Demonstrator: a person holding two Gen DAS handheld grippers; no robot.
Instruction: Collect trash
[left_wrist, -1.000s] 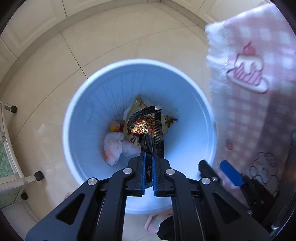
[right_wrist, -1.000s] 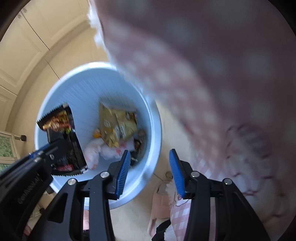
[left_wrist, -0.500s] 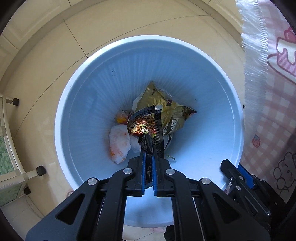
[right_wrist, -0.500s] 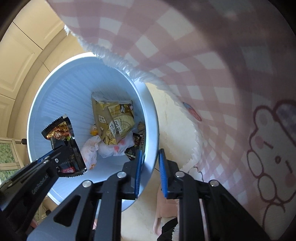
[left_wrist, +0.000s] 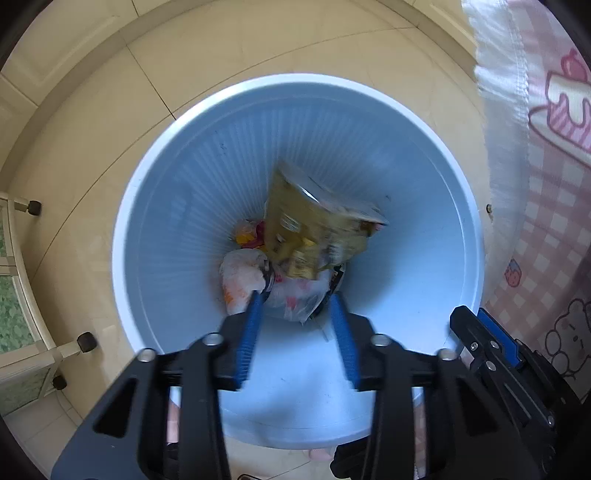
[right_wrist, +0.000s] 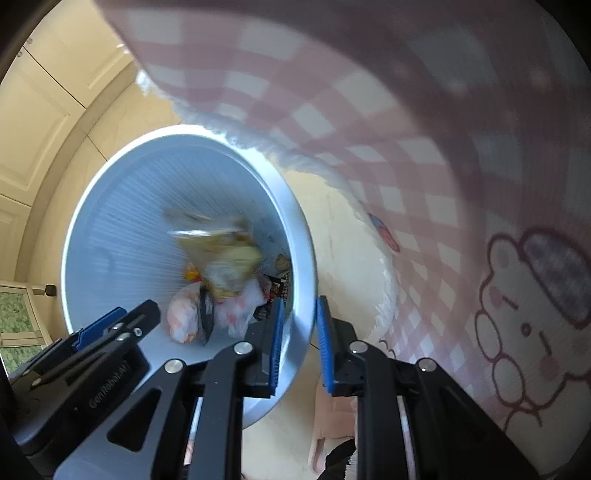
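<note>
My left gripper (left_wrist: 297, 334) hangs straight over the blue bin (left_wrist: 177, 206), jaws opening with nothing between them; the gold snack bag (left_wrist: 314, 225) and white wrappers (left_wrist: 243, 273) lie at the bottom, blurred. My right gripper (right_wrist: 298, 345) is narrow, straddling the bin's rim, though I cannot tell whether the pads press on it. To do the drop well, I judge: keep the left centred above the pile, open fully before lifting, and hold the bin steady, clear of the pink checked cloth (right_wrist: 369, 110).
</note>
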